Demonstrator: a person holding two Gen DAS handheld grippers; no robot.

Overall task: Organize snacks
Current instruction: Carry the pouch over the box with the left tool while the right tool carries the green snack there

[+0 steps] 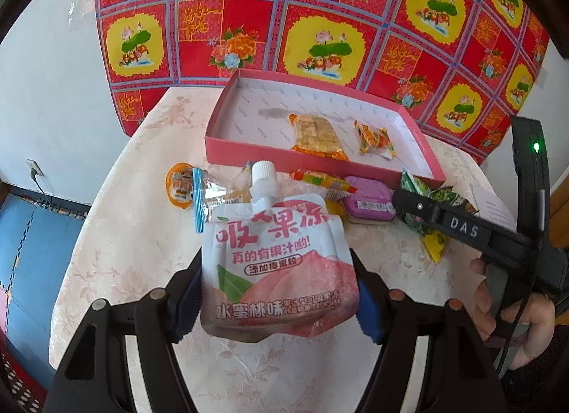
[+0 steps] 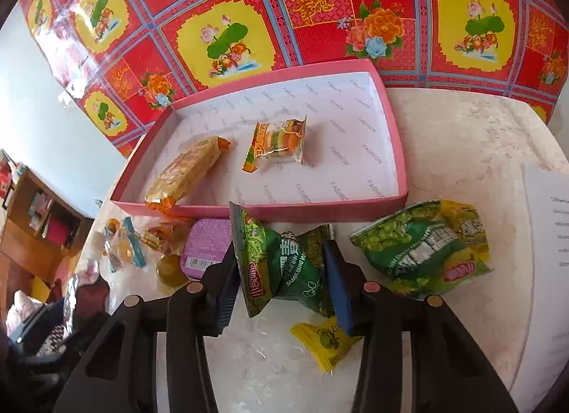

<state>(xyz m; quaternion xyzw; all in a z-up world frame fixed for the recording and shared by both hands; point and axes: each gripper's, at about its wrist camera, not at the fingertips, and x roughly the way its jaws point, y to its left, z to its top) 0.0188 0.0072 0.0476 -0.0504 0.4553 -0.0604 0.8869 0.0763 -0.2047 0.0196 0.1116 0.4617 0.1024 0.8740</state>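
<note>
Holding snacks in both grippers, the person has the sort only partly done: a peach jelly pouch (image 1: 277,263) sits clamped between the pads of the left gripper (image 1: 279,301), raised over the table just in front of the pink box (image 1: 320,167), while the right gripper (image 2: 281,281) is closed on a green snack packet (image 2: 281,260) near the box's front wall. Inside the box lie just two items, an orange-wrapped bar (image 1: 316,137) and a small candy packet (image 1: 375,139). Left in front of the box are a purple tin (image 1: 370,197), an orange jelly cup (image 1: 179,189), another green bag (image 2: 423,249) and a yellow packet (image 2: 327,342).
</note>
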